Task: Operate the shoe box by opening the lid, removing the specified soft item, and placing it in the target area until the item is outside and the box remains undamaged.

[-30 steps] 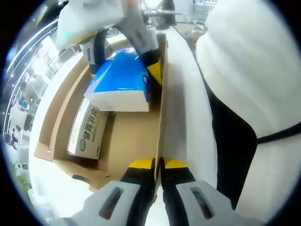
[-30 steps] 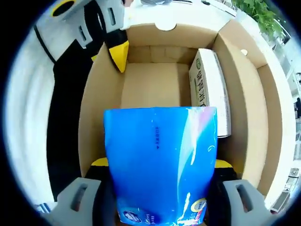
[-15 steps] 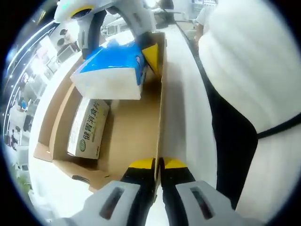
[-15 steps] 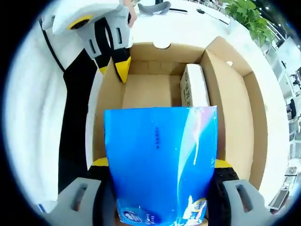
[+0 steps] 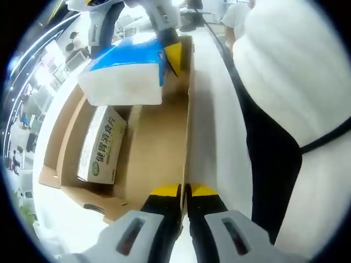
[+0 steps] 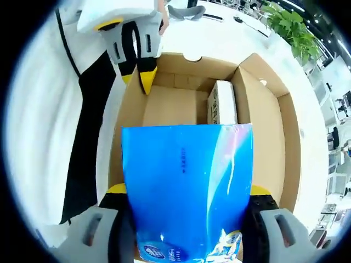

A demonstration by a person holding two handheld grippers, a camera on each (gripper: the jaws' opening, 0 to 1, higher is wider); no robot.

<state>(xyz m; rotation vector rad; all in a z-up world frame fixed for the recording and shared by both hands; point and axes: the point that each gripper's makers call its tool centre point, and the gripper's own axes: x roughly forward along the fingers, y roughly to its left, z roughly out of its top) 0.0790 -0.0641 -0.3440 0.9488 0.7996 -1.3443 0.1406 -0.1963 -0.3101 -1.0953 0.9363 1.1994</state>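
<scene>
Inside, shoe box (image 6: 274, 137) holds a carton (image 6: 222, 109).

The left claw (image 5: 185, 193) has its yellow-tipped jaws pressed together, clamping the box wall (image 5: 189, 126). The right claw (image 6: 186, 192) has its jaws spread wide, gripping the blue pack (image 6: 186, 186) between them.

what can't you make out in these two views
- Right gripper view: the blue tissue pack hides the near floor of the cardboard box.
- Left gripper view: the same pack covers the far end of the white carton.
- Both views: the carton's small print is unreadable.
</scene>
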